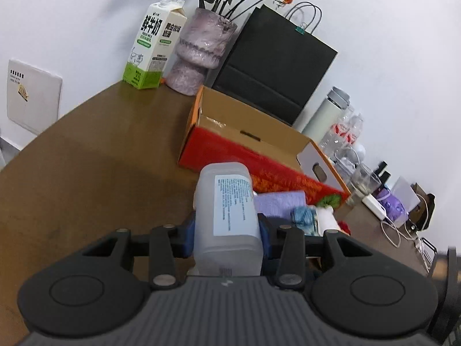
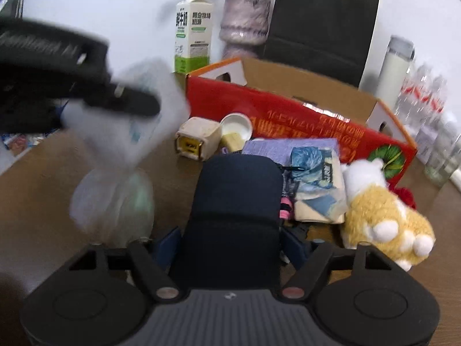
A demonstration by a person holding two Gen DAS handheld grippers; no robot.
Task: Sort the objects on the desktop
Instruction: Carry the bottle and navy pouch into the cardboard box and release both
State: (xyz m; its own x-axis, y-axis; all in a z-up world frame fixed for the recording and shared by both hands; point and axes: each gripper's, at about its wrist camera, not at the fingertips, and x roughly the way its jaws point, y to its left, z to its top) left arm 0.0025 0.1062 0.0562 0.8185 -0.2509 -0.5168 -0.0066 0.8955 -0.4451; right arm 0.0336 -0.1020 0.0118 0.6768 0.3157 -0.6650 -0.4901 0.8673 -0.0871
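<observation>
Bottle (image 1: 227,216): frosted white plastic, squared body, a white label of small print facing up; its long axis runs straight ahead along the left gripper (image 1: 227,230), far end toward the red box.
Bottle place: held off the counter (image 1: 86,158), in front of the box's near wall; in the right wrist view it shows as a blurred pale shape at upper left.
Left jaws: closed on the bottle, blue pads pressed to its two sides.
Dark case (image 2: 236,210): navy, rounded top, matte; long axis runs forward along the right gripper (image 2: 233,239), rounded end toward the box.
Right jaws: parted; the case sits between them, and I cannot tell whether the pads touch it.
Box (image 2: 288,115): red printed side, plain cardboard inside, open top, on the counter behind the clutter.
Clutter before the box: purple cloth (image 2: 282,147), blue-patterned packet (image 2: 314,167), plush toy (image 2: 380,207) at right, beige cube (image 2: 197,138), small white bowl (image 2: 236,125).
Back row: milk carton (image 1: 152,49), pink vase (image 1: 201,52), black bag (image 1: 276,63).
</observation>
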